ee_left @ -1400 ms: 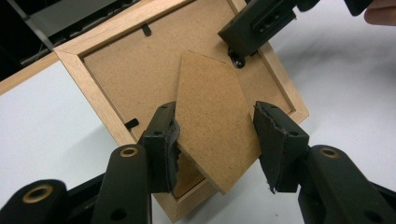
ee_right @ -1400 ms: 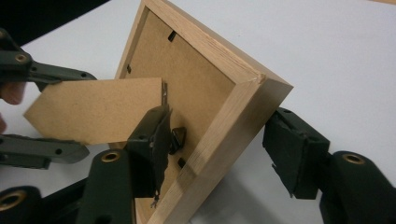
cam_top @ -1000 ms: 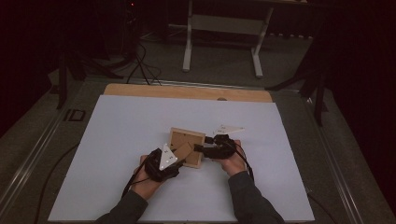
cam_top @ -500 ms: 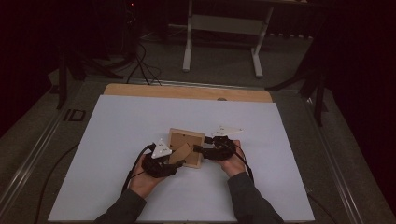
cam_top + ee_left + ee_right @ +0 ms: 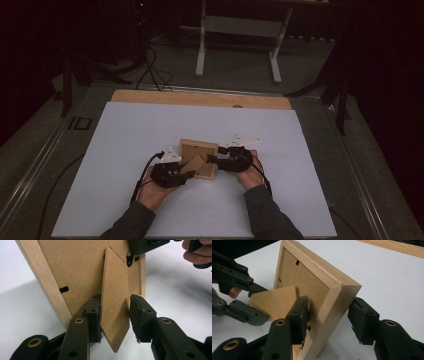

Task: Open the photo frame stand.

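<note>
A light wooden picture frame [image 5: 199, 150] stands tilted on the white table, its brown back [image 5: 75, 265] toward me. Its fold-out stand flap [image 5: 115, 290] sticks out from that back. My left gripper [image 5: 115, 305] has just been closing, and its pads now sit on both edges of the flap [image 5: 274, 302]. My right gripper [image 5: 328, 305] straddles the frame's side rail [image 5: 329, 312]. It has also just been closing, with one pad on the back board and the other touching the outer face. In the high view the left gripper [image 5: 186, 172] and right gripper [image 5: 212, 160] meet at the frame.
A white sheet [image 5: 150, 130] covers the table, with a wooden strip [image 5: 200, 98] along its far edge. Beyond it stand the white legs [image 5: 202, 50] of another table, and cables [image 5: 150, 70] lie on the dark floor.
The frame has been tipped up from lying slanted to standing more upright. The left gripper has slid in toward the flap and closed on it. The right gripper kept its place.
</note>
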Demonstrator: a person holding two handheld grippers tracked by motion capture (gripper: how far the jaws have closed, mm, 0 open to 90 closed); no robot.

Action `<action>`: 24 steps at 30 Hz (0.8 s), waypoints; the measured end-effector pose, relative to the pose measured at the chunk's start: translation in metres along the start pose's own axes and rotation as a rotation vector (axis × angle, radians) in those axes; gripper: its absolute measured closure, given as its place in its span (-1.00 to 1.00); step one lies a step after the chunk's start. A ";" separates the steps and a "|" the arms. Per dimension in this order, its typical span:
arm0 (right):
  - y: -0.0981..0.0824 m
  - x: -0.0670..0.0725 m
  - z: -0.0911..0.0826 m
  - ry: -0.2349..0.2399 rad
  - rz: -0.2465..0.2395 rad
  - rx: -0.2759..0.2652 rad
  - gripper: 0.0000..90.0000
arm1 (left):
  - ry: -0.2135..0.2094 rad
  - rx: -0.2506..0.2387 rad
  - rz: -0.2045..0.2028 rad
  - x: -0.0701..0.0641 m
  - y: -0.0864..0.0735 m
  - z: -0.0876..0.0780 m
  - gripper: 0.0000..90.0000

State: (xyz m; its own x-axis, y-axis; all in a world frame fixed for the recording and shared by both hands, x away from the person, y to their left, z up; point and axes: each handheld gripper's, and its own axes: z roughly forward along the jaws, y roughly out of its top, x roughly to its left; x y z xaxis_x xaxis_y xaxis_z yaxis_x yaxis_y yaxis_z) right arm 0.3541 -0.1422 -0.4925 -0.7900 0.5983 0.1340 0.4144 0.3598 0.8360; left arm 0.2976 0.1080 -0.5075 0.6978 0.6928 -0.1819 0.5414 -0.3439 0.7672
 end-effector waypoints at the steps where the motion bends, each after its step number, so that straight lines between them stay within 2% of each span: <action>1: 0.000 0.000 0.000 -0.001 -0.001 -0.002 0.13 | 0.003 0.001 -0.001 0.000 0.000 0.000 0.40; 11: 0.003 0.001 -0.005 -0.020 -0.009 -0.037 0.31 | 0.031 0.000 0.000 0.001 0.003 0.001 0.46; 18: 0.004 0.001 -0.009 -0.027 -0.020 -0.059 0.34 | 0.047 0.000 -0.001 0.003 0.005 0.006 0.50; 21: 0.004 0.002 -0.009 -0.027 -0.026 -0.063 0.34 | 0.051 0.004 0.005 0.004 0.005 0.008 0.50; 24: 0.005 0.003 -0.009 -0.033 -0.037 -0.068 0.34 | 0.072 0.011 0.021 0.004 0.005 0.013 0.51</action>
State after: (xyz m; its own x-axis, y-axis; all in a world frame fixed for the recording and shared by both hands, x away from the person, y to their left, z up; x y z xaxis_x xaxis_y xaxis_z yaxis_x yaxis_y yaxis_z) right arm 0.3497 -0.1454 -0.4829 -0.7884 0.6093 0.0854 0.3523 0.3333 0.8745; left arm 0.3090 0.1007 -0.5120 0.6740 0.7288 -0.1207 0.5323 -0.3658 0.7635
